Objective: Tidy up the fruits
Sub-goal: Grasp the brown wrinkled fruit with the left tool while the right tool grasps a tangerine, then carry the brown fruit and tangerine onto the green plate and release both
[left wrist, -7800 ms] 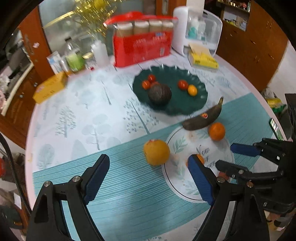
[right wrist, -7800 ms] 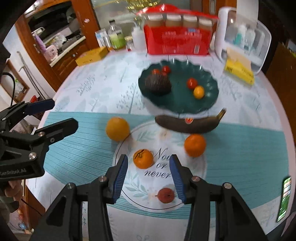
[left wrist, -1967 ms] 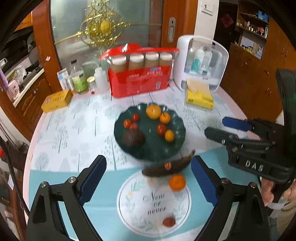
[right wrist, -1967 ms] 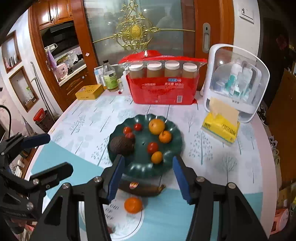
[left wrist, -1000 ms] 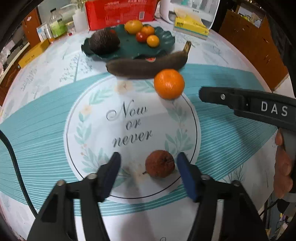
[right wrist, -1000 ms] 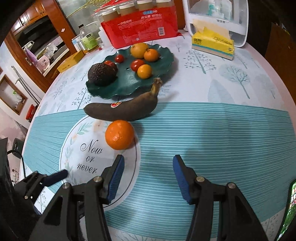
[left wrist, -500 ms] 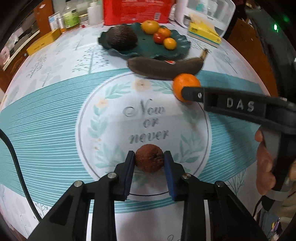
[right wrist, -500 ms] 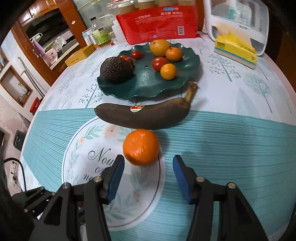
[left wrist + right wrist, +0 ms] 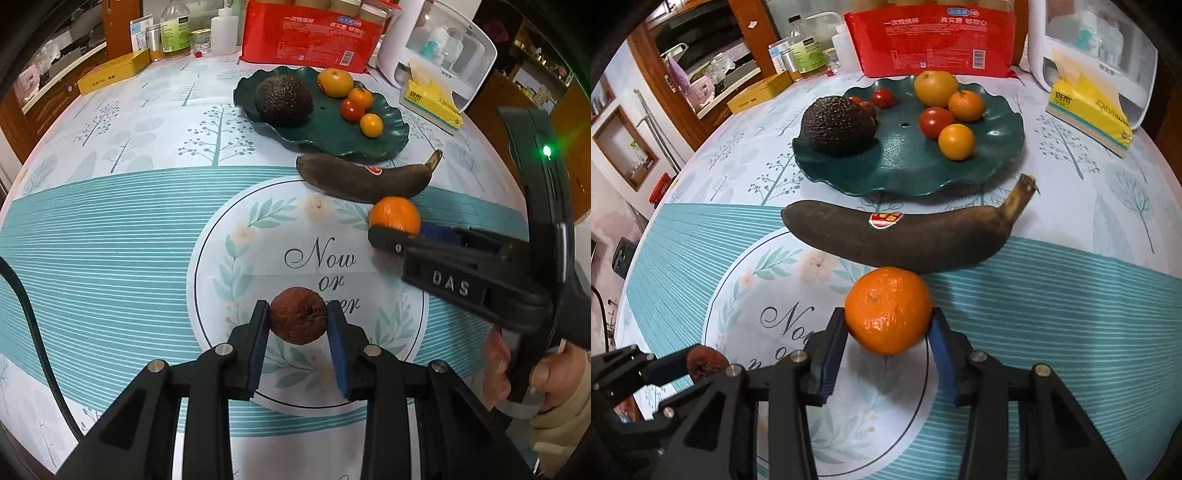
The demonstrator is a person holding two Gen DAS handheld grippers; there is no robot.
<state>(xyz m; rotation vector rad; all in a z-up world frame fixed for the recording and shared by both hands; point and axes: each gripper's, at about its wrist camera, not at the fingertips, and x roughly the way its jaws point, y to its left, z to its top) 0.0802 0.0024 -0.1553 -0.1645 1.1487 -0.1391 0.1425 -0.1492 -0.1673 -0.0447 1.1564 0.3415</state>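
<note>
At lower centre of the left wrist view, the left gripper (image 9: pixel 298 325), spread a second ago, now pinches the shrivelled brown fruit (image 9: pixel 297 315). The right gripper (image 9: pixel 888 328) is closing on the orange (image 9: pixel 888 315); both look ready to go to the green plate (image 9: pixel 1004 147).

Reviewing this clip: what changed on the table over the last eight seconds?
Two oranges went from the tablecloth onto the green plate. The left gripper shut on the small brown fruit; the right gripper came down around the orange, jaws closing. The banana and avocado stayed put.
</note>
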